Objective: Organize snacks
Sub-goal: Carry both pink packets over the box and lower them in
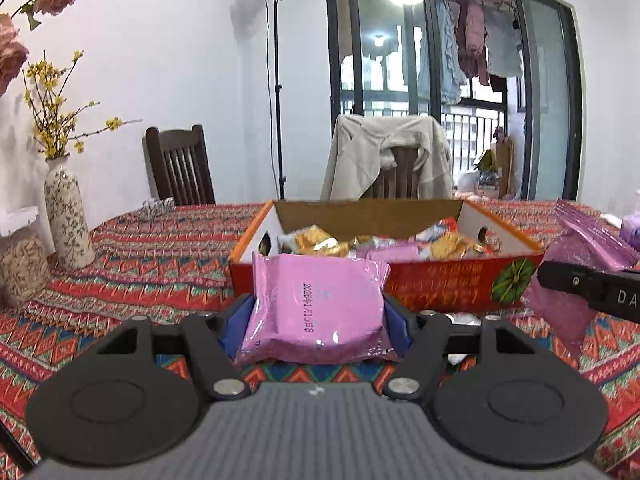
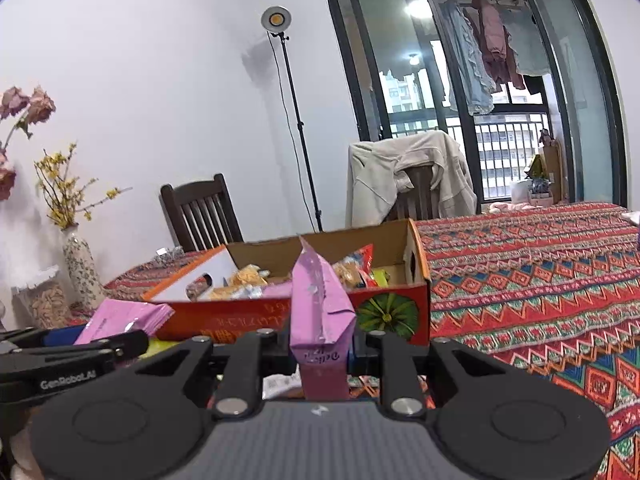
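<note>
My left gripper [image 1: 318, 312] is shut on a pink snack packet [image 1: 316, 304], held flat just in front of the red cardboard box [image 1: 440, 284]. The box holds several gold and pink snack packets [image 1: 320, 240]. My right gripper [image 2: 322, 344] is shut on another pink snack packet [image 2: 320, 312], held edge-up in front of the same box [image 2: 248, 316]. In the left wrist view the right gripper [image 1: 592, 286] shows at the right with its pink packet [image 1: 576, 264]. In the right wrist view the left gripper [image 2: 80, 354] shows at the left with its packet [image 2: 128, 318].
The table has a red patterned cloth [image 2: 540, 280]. A flowered vase [image 1: 66, 216] and a jar [image 1: 20, 268] stand at the left. Two chairs [image 1: 180, 168] stand behind the table, one draped with a beige jacket [image 1: 384, 152]. A lamp stand [image 1: 278, 92] is behind.
</note>
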